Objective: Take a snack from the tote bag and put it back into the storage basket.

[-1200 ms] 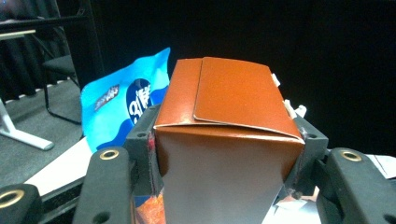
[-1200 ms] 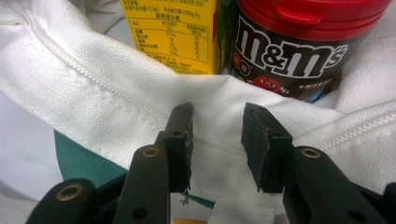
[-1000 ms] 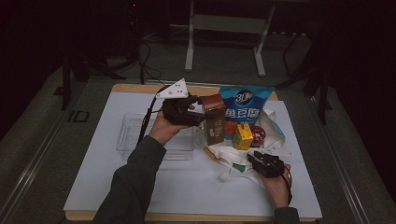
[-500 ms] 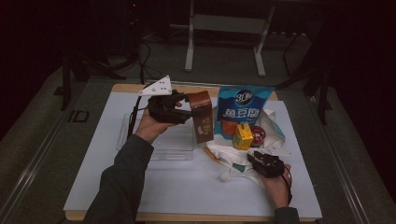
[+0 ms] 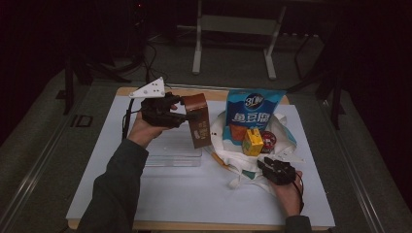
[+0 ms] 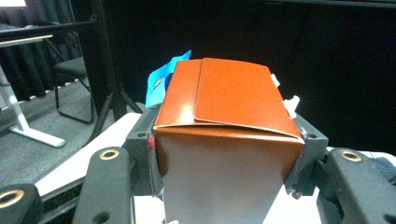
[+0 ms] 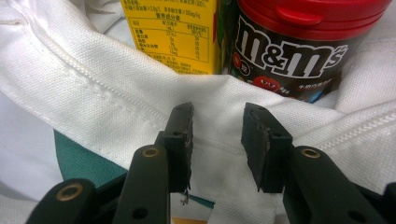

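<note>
Here the left gripper has its jaws clamped on the brown carton, lifted above the clear tray; the right gripper, jaws apart, rests on the white bag.

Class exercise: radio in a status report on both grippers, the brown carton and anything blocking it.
Left gripper shut on brown carton, held above clear tray. Right gripper open at white bag. Nothing blocking.

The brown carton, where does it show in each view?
High view: brown carton left of centre, clamped in the left gripper, above the clear tray.
Left gripper view: centre, between the jaws.
Right gripper view: I can't find it.
Shared landmark: blue snack bag, behind the carton.
</note>
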